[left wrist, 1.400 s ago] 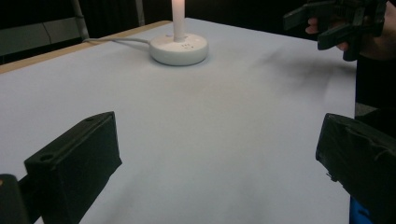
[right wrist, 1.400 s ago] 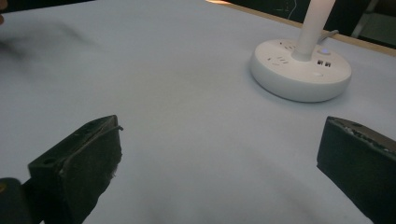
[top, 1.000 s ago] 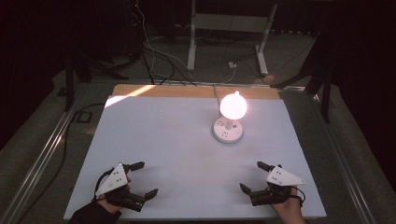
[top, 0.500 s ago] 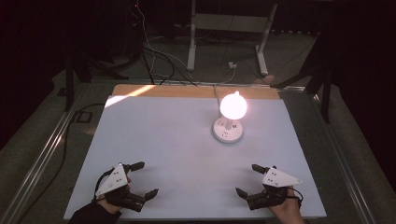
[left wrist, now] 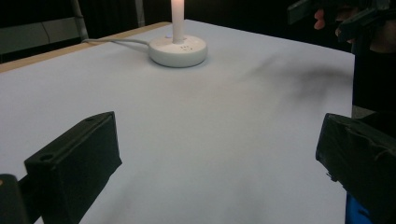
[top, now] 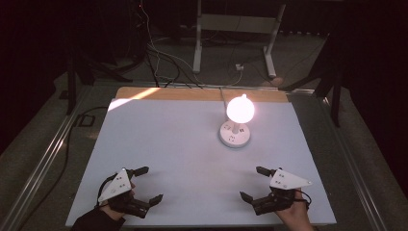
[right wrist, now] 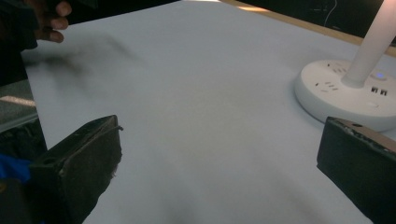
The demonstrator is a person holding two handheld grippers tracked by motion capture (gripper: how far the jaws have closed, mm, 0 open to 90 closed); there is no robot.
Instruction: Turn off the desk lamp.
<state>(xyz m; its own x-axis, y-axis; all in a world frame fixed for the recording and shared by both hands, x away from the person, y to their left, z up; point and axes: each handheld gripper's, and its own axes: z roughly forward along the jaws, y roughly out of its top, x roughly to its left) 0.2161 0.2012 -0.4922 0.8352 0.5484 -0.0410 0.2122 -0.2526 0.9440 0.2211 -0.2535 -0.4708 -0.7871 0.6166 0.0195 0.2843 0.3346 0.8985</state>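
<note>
Lit globe lamp [top: 240,109] standing on its round white base [top: 235,134], right of centre toward the table's far edge.
White table [top: 183,154], dark surroundings. Left gripper [top: 147,184] near the front-left corner, jaws spread wide, nothing between them; right gripper [top: 255,183] near the front-right, likewise spread and empty. Both well apart from the lamp.

Both hand-held grippers [top: 144,184] [top: 252,183] wide-jawed
</note>
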